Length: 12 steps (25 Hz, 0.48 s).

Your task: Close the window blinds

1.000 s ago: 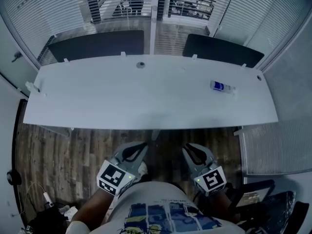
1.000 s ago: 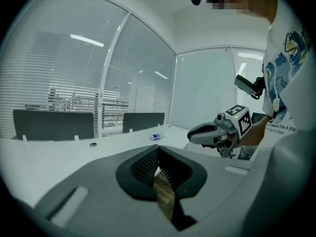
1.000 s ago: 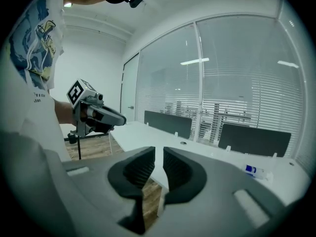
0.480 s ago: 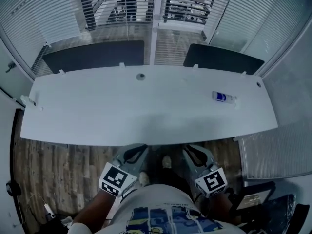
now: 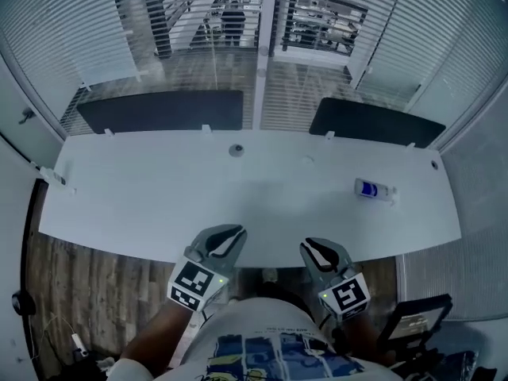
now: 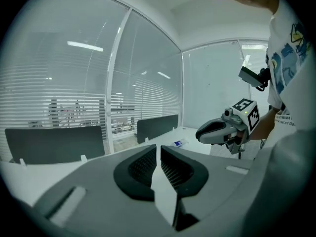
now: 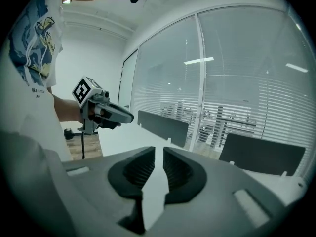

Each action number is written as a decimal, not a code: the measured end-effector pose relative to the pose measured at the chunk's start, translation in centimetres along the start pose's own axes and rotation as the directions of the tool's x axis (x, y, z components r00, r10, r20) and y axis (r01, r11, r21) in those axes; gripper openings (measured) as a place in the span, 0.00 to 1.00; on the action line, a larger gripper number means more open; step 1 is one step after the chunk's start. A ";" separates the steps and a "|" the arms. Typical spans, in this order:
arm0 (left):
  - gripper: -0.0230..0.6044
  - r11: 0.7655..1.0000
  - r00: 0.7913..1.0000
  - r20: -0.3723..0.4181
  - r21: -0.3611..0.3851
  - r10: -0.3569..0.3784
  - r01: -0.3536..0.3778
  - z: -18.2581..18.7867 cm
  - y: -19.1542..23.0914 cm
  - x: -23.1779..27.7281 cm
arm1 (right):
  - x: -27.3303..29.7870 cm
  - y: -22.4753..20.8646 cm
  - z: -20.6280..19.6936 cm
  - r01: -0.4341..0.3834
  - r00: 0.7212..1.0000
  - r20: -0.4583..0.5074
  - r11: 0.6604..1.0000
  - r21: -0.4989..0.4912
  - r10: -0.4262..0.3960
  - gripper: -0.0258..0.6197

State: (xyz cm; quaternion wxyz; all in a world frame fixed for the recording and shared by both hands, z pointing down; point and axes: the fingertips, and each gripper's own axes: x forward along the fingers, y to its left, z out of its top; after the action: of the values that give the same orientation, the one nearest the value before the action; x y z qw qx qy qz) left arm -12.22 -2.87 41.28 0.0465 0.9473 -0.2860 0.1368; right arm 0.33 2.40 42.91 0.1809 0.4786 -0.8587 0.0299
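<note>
Window blinds (image 5: 71, 30): hang across the glass behind the desk. The slats run level, side to side. The middle bays are tilted open, so the space beyond shows through.
Control wand or cord: cannot be made out for certain.
Desk (image 5: 159, 205): white, lying between the blinds and both grippers, with dark partitions (image 5: 159, 111) along its far edge.
Direction: the blinds lie straight ahead of and above both grippers, well apart, across the whole desk.
Left gripper (image 5: 226, 235): over the desk's near edge. Its jaws have just been opening to a narrow gap, with nothing between them.
Right gripper (image 5: 321, 248): beside the left one, jaws a narrow slit apart, holding nothing.
Nearer hand: judged about equal, the left slightly ahead.
</note>
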 end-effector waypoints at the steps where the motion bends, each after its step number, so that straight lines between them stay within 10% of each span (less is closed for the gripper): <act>1: 0.09 1.000 1.000 0.001 0.007 0.010 -0.010 0.5 0.7 0.8 | 0.6 -0.9 0.2 -0.005 1.000 0.005 1.000 -0.009 0.005 0.10; 12: 0.09 0.994 0.996 0.020 0.055 0.091 -0.092 5.2 7.3 9.5 | 4.7 -8.6 0.6 -0.037 0.999 0.001 0.999 0.003 0.037 0.10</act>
State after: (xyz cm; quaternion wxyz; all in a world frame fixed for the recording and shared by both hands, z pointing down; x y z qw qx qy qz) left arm -7.49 -14.80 39.09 0.0112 0.9352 -0.3257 0.1382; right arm 5.11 -6.18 42.93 0.1792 0.4631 -0.8673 0.0344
